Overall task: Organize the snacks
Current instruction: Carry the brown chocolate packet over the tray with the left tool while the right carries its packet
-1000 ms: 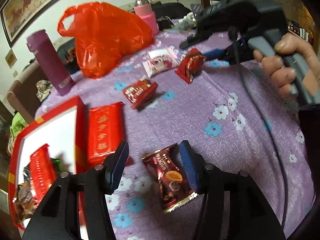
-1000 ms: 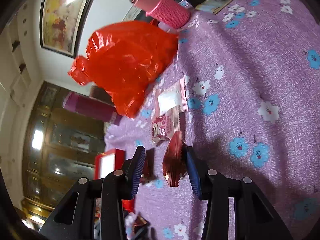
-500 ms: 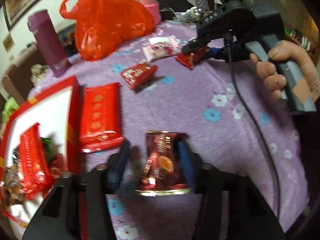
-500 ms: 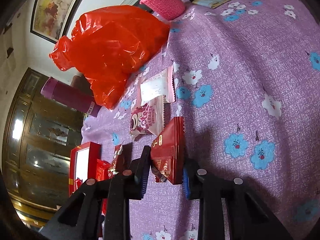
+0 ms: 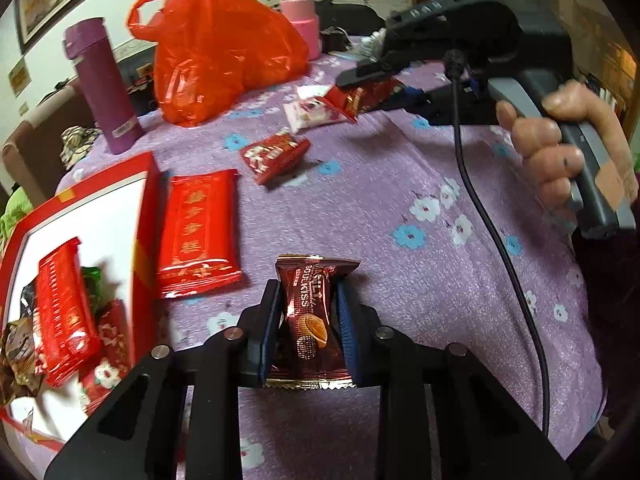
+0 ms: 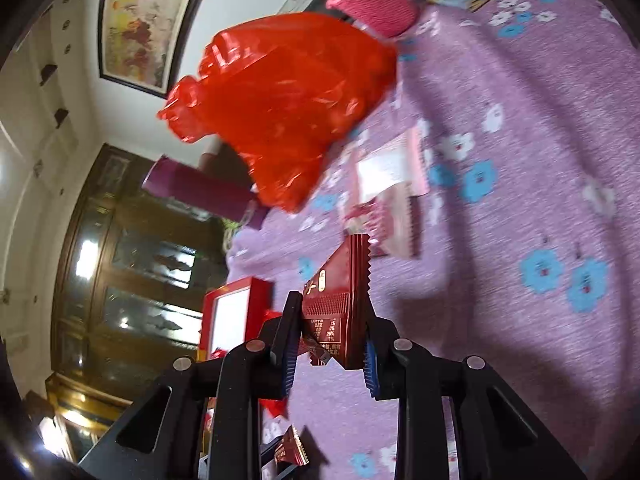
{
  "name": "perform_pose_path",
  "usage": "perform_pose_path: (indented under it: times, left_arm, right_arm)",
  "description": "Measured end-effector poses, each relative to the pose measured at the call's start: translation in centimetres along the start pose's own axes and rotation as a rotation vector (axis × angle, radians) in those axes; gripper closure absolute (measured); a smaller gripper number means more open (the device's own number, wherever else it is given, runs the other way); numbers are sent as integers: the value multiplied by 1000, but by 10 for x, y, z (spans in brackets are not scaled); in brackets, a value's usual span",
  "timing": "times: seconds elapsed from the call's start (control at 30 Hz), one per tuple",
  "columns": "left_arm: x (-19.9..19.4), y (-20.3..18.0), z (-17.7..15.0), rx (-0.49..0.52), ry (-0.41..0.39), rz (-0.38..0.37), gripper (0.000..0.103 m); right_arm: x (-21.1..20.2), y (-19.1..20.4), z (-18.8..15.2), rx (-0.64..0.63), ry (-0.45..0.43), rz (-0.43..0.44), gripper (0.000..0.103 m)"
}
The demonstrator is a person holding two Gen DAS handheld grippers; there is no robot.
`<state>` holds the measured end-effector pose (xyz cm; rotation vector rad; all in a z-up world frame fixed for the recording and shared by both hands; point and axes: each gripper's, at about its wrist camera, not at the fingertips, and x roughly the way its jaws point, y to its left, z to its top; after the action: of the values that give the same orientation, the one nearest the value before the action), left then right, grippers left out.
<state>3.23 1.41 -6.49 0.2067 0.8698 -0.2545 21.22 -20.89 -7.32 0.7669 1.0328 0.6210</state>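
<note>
In the left wrist view my left gripper (image 5: 307,290) is closing its jaws on a dark brown snack packet (image 5: 310,320); both pads press its sides and it stands upright over the purple floral cloth (image 5: 400,184). A red box (image 5: 144,184) with several snacks in it lies to the left. My right gripper (image 6: 330,304) is shut on a dark red snack packet (image 6: 340,280) and holds it just above the cloth. That same red packet (image 5: 360,96) shows at the back of the left wrist view. Loose on the cloth are a flat red packet (image 5: 198,224), a small red packet (image 5: 276,154) and a pink-white packet (image 5: 312,114).
An orange-red plastic bag (image 5: 224,60), a purple flask (image 5: 102,84) and a pink flask (image 5: 300,20) stand at the far side. A person's hand (image 5: 560,160) holds the right gripper's handle, and its black cable (image 5: 480,208) hangs over the cloth.
The left jaws have closed onto the brown packet, which now stands upright between them. The right jaws have closed on the red packet and raised it slightly off the cloth.
</note>
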Motion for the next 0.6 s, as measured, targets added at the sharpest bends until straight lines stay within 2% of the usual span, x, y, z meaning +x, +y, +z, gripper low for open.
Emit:
perform_pose_path:
  times: [0.27,0.43,0.6]
  left_arm:
    - [-35,22,5,-79,-82,54,78]
    - [-55,31,4,-89,-129,99,78]
    - [-58,38,3,-109,-132,120,78]
  right_arm:
    - [-1,14,-8,-30,2,47,77]
    - [-1,22,-10,-55,-2,65,77]
    - [6,28,-16,-75,17,54,77]
